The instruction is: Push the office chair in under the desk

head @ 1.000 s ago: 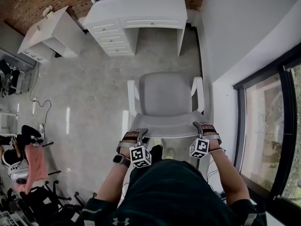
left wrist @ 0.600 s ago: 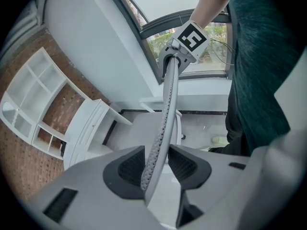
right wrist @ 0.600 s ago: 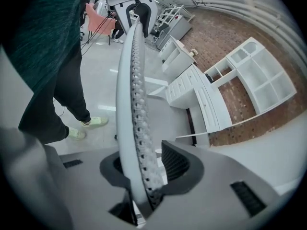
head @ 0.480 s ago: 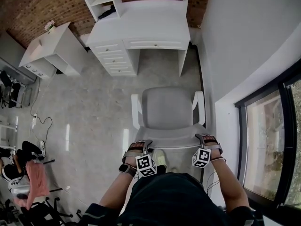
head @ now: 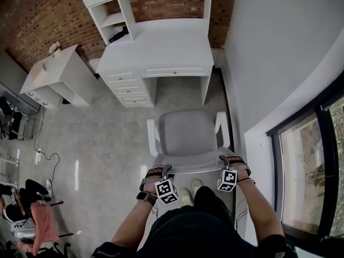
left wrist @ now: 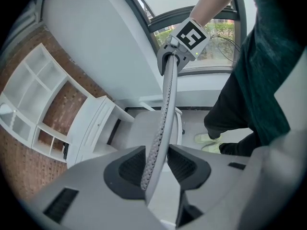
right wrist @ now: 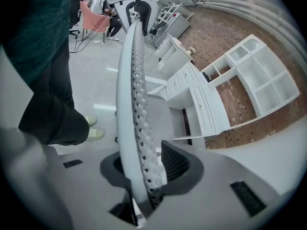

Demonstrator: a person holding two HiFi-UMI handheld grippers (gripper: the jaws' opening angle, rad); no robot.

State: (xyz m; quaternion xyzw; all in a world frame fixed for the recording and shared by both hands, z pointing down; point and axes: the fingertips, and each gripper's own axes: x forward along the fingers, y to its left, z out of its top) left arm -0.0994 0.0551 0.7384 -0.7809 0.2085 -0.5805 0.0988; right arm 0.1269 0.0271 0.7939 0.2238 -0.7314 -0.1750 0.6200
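Note:
The grey office chair (head: pixel 187 133) stands on the floor just in front of the white desk (head: pixel 161 50), its seat facing the knee space. My left gripper (head: pixel 164 169) is shut on the left end of the backrest's top rim (left wrist: pixel 165 104), and the mesh edge runs between its pads (left wrist: pixel 130 167). My right gripper (head: pixel 223 159) is shut on the right end of the same rim (right wrist: pixel 132 90), which fills the gap between its jaws. The desk's drawers (right wrist: pixel 201 104) show beyond the rim in the right gripper view.
A white wall (head: pixel 269 63) and a dark-framed window (head: pixel 306 165) run close along the right. A smaller white cabinet (head: pixel 62 71) stands at the left. A shelf hutch (head: pixel 123 4) tops the desk against the brick wall. Cables (head: pixel 43 155) and equipment (head: pixel 27 219) lie at lower left.
The chair has rolled forward toward the desk, with both grippers and the person following it. The desk and its hutch now show more fully at the top of the head view.

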